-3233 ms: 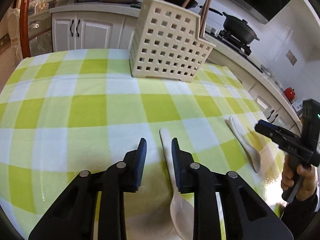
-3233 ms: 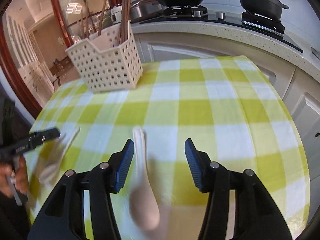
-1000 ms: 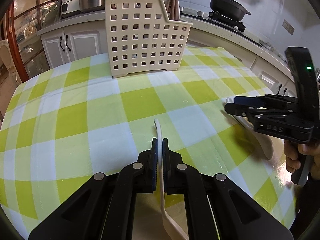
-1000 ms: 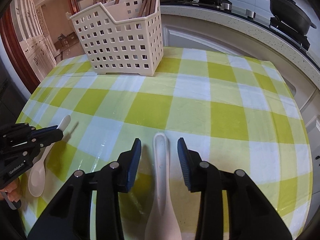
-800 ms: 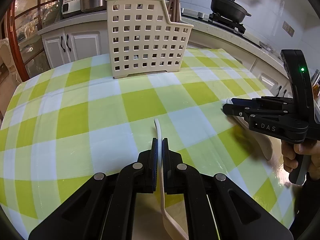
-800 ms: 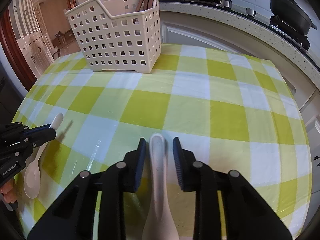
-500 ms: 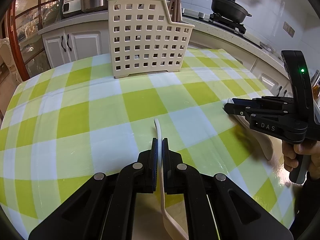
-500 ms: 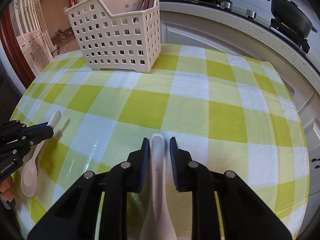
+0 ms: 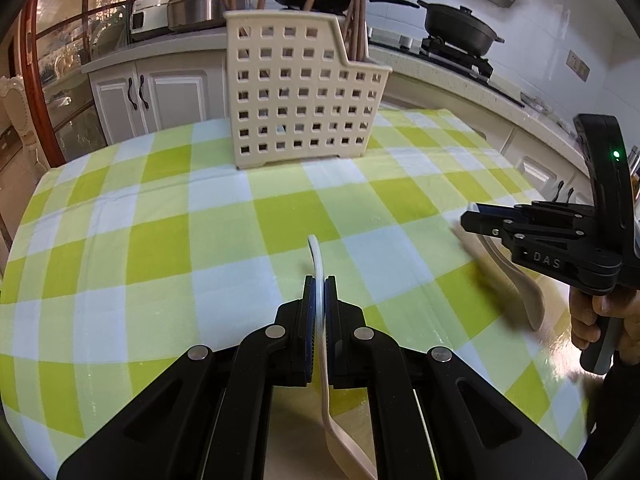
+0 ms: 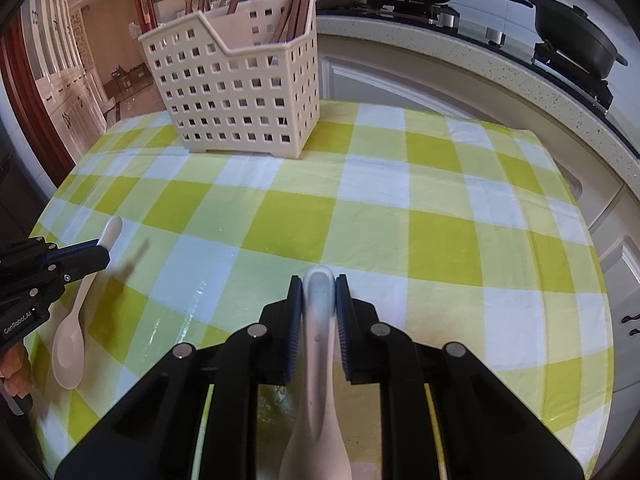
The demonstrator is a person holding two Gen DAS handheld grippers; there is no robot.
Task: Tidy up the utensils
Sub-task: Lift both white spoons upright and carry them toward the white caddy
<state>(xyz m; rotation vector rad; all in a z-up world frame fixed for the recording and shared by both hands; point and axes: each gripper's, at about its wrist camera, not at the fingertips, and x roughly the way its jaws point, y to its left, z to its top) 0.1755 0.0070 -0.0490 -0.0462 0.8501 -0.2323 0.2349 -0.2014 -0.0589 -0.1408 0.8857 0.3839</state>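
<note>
My left gripper [image 9: 319, 284] is shut on the handle of a white spoon [image 9: 316, 256], which stands on edge with its bowl down near the camera. In the right wrist view the same gripper [image 10: 102, 254] and spoon [image 10: 70, 344] sit at the far left, and the spoon's shadow falls apart from it on the cloth. My right gripper [image 10: 319, 284] is shut on the handle of a second white spoon [image 10: 318, 320], pads pressing both sides. The left wrist view shows that gripper [image 9: 468, 220] and spoon [image 9: 524, 288] at the right. A cream perforated utensil holder [image 9: 296, 96] [image 10: 240, 96] with chopsticks stands at the table's far side.
A green and white checked cloth [image 9: 160, 240] covers the table, bare between the grippers and the holder. Behind are a kitchen counter, white cabinets [image 9: 160, 96], a stove with black pans [image 10: 572, 44] and a rice cooker. A hand [image 9: 600, 316] holds the right gripper's handle.
The right gripper's jaws have closed from around the spoon handle to pressing on it. The left gripper has kept its grip on its spoon without moving.
</note>
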